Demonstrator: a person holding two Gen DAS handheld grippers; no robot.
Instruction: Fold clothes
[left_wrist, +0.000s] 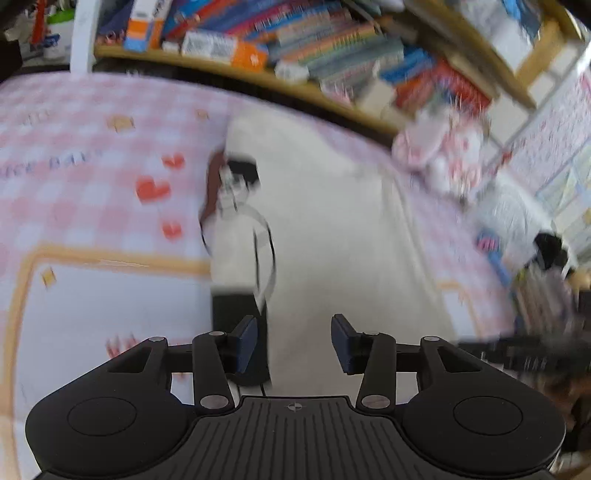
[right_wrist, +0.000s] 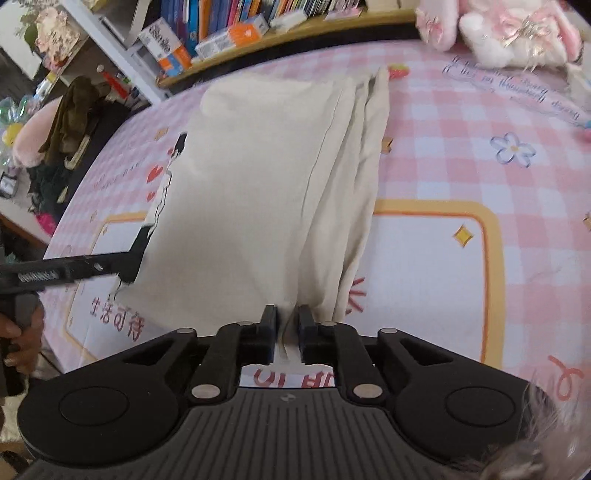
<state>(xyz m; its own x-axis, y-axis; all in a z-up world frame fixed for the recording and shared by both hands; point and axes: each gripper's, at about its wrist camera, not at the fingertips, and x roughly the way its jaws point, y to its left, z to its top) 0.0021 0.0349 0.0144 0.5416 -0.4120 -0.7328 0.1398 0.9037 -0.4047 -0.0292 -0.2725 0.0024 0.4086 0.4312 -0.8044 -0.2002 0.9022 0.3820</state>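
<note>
A cream shirt (right_wrist: 258, 184), part-folded lengthwise on the bed (right_wrist: 461, 155), is pinched at its near edge by the right gripper (right_wrist: 287, 325); the left gripper (left_wrist: 293, 341) is spread, empty; crosswise folding judged pending.

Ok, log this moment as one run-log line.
stage: fold under way | right gripper: shut on cream shirt near hem | left gripper: open, empty, over shirt | surface: pink checked sheet

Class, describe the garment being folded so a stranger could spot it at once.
Find the pink checked bed cover below the bookshelf. The cream T-shirt lies on its middle, partly folded. Unlike the pink plush toys nearby, it is flat, with a cartoon figure print.
</note>
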